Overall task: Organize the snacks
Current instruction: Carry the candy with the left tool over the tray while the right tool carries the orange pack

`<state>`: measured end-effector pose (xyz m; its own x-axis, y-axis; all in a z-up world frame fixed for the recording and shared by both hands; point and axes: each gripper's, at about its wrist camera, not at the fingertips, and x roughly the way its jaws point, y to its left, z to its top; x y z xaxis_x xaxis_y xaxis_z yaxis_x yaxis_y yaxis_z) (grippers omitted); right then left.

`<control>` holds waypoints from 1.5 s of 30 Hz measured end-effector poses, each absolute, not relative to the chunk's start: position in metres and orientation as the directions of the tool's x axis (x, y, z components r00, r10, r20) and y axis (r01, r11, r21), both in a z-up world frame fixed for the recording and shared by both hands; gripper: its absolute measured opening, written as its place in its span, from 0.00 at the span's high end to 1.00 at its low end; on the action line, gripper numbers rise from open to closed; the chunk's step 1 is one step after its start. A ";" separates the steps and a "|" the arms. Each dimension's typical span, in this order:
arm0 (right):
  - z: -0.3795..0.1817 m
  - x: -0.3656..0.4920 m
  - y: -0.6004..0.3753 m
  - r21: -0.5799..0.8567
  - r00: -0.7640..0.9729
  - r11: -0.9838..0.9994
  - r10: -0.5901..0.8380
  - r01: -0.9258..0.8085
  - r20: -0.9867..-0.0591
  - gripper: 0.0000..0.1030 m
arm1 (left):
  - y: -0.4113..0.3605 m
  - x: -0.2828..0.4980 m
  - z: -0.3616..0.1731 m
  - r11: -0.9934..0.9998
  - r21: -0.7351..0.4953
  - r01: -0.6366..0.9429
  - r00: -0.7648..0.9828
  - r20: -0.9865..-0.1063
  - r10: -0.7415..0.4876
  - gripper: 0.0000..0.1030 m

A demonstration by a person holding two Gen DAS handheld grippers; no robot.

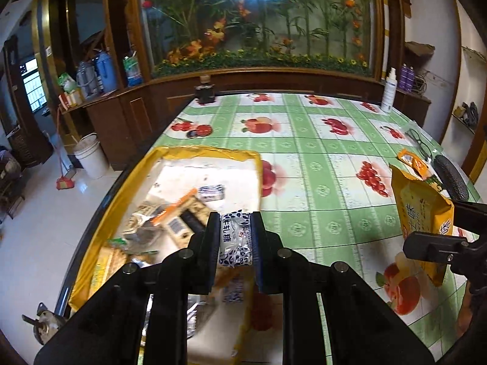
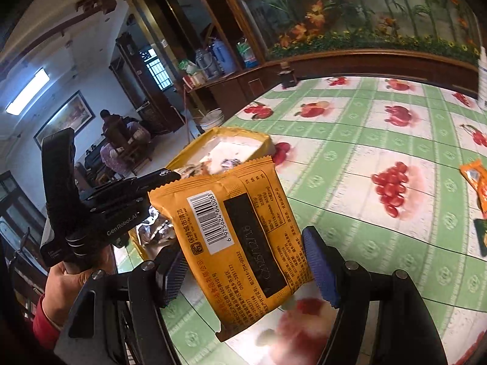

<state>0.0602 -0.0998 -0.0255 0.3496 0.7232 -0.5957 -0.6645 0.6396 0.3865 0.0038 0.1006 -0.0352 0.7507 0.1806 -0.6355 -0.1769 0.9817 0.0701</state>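
My left gripper point(image 1: 236, 237) is shut on a small blue-and-white candy packet point(image 1: 234, 240), held above the near right part of a yellow-rimmed box point(image 1: 207, 152). The box lies at the table's left edge and holds several mixed snack packets. My right gripper point(image 2: 246, 270) is shut on a yellow snack packet point(image 2: 237, 237), gripped by its two side edges and lifted off the table with its barcode side facing me. In the left wrist view that packet point(image 1: 423, 210) hangs at the far right. The right wrist view shows the yellow box point(image 2: 243, 132) behind the packet and a hand point(image 2: 67, 279) holding the left gripper point(image 2: 170, 176).
On the green fruit-print tablecloth point(image 1: 304, 182) lie an orange packet point(image 1: 412, 159), a dark oval case point(image 1: 450, 179) and eyeglasses point(image 1: 420, 143) at the right. A white spray bottle point(image 1: 389, 91) and a dark jar point(image 1: 205, 91) stand at the far edge. A white bucket point(image 1: 91, 158) stands on the floor to the left.
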 end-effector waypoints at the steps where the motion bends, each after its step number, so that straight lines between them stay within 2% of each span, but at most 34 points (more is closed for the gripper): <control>1: -0.024 0.059 -0.093 0.385 0.346 0.634 0.726 -0.670 -0.594 0.30 | 0.105 0.001 -0.035 0.980 0.069 -0.186 0.750 -0.634 0.187 0.84; 22: -0.014 0.042 -0.009 0.368 0.302 0.570 0.760 -0.734 -0.576 0.30 | 0.158 -0.025 -0.036 0.956 0.023 -0.292 0.741 -0.626 0.241 0.84; 45: -0.026 0.068 0.029 0.384 0.295 0.576 0.758 -0.722 -0.582 0.30 | 0.179 -0.021 -0.053 0.937 0.074 -0.341 0.701 -0.644 0.306 0.83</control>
